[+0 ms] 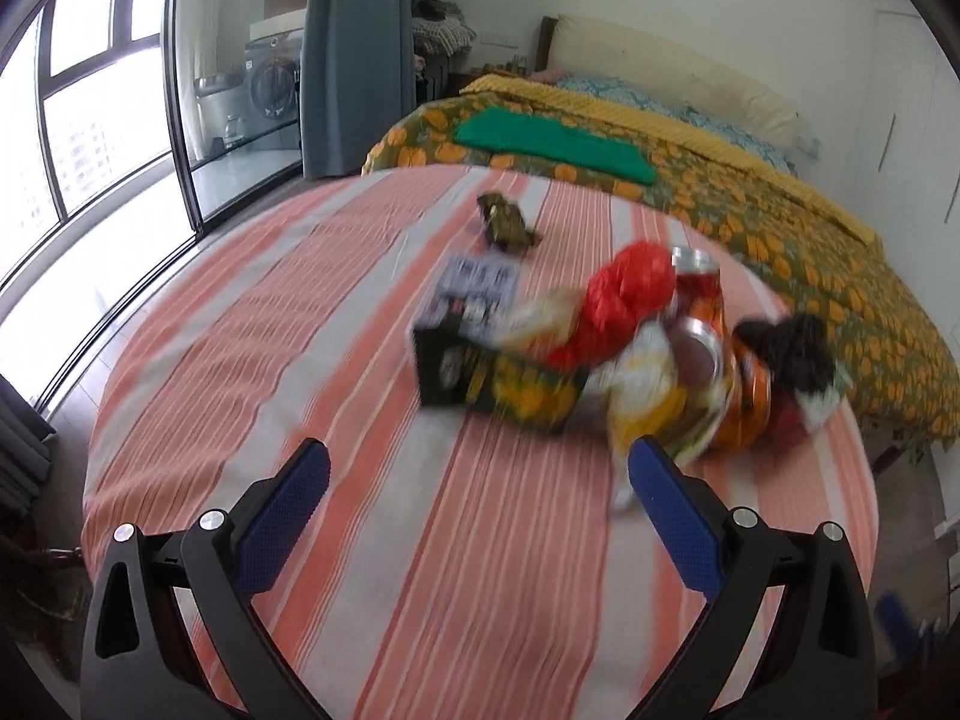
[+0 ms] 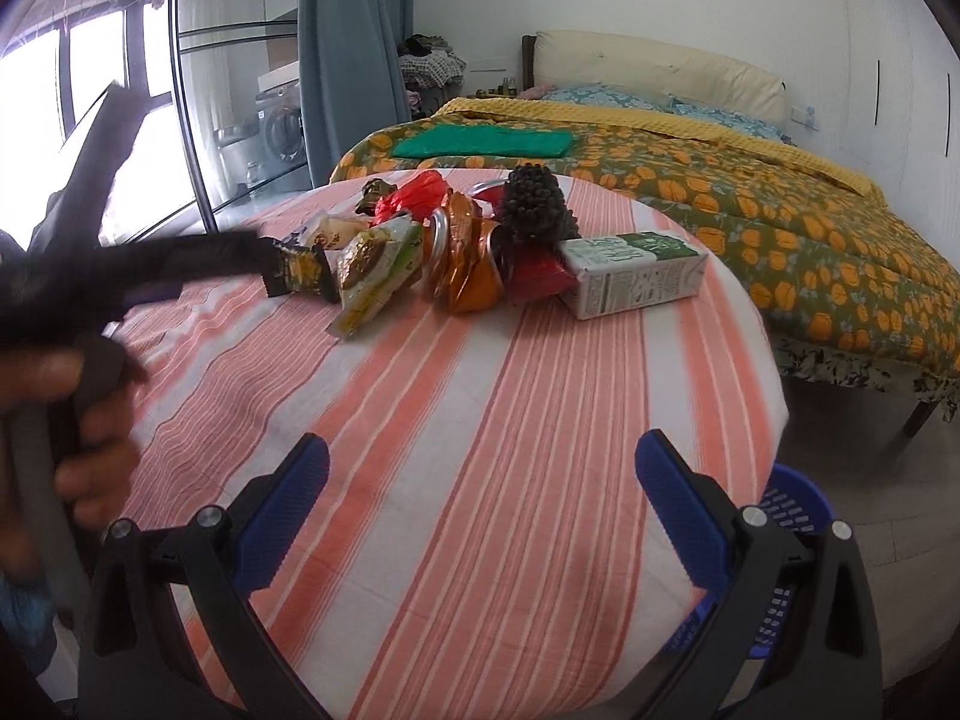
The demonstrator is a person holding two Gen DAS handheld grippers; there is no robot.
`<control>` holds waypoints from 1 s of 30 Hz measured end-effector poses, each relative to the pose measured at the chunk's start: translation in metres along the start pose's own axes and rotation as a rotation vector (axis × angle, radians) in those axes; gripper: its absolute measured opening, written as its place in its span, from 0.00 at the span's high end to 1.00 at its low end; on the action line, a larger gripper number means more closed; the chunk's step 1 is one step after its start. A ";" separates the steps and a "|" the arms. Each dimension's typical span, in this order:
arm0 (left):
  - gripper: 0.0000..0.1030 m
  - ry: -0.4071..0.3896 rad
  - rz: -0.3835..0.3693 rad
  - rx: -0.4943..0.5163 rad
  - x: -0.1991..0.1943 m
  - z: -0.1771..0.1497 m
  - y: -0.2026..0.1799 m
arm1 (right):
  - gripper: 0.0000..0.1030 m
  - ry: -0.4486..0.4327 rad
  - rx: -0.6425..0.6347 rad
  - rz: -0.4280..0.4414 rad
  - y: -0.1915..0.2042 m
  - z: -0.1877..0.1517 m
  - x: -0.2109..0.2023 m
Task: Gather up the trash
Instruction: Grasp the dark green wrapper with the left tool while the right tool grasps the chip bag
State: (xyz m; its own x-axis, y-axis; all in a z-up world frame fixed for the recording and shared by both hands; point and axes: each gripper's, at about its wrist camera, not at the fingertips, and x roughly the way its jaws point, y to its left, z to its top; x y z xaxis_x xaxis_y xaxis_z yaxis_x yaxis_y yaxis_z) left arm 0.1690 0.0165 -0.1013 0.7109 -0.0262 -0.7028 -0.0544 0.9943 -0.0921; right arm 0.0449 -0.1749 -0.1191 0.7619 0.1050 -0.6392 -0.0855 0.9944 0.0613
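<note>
**Both claws empty, the litter heap ahead and nearer the left**

Left wrist view: the left claw hangs over the round tabletop in its orange-and-white striped cloth, its blue pads wide apart with nothing between them. The trash lies ahead and to the right of it: a black-and-yellow cardboard box dead ahead, a crumpled red plastic bag and crushed orange drink cans beyond the right finger, whose tip just overlaps a white-and-yellow wrapper. The box's long axis runs roughly crosswise to the fingers. A small dark wrapper sits apart, further ahead. The picture is blurred, so finer detail is uncertain.

Right wrist view: the right claw is likewise spread wide and empty, with bare cloth ahead of it. The heap lies well ahead, the white-and-green milk carton at its right end, long axis crosswise. The other tool, gripped by a hand, reaches in from the left with its tip at the box. A blue slotted plastic basket stands below the tabletop's edge, just right of this claw.

By my judgement the left claw is nearer the heap; the right is nearer the basket.
</note>
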 end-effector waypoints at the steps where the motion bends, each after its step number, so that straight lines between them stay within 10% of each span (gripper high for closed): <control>1: 0.04 -0.006 0.007 -0.014 0.005 0.008 -0.004 | 0.04 0.000 -0.001 0.001 0.001 0.001 0.000; 6: 0.04 0.057 0.056 -0.032 0.046 0.024 -0.002 | 0.04 0.000 -0.005 0.008 0.002 0.000 -0.001; 19: 0.04 0.097 0.064 0.017 0.004 -0.022 0.086 | 0.04 -0.011 -0.025 0.031 0.012 0.004 -0.002; 24: 0.04 0.090 -0.005 -0.048 0.004 -0.008 0.075 | 0.04 -0.011 -0.045 0.029 0.021 0.001 -0.002; 30: 0.04 0.144 0.104 -0.112 0.056 0.022 0.043 | 0.04 -0.020 -0.056 0.025 0.022 -0.001 -0.006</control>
State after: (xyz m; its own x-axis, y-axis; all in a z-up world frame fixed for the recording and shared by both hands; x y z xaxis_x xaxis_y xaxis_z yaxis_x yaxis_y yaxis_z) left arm 0.2219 0.0604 -0.1291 0.5904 0.0537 -0.8053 -0.2060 0.9748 -0.0860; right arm 0.0382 -0.1532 -0.1144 0.7717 0.1301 -0.6226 -0.1396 0.9896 0.0337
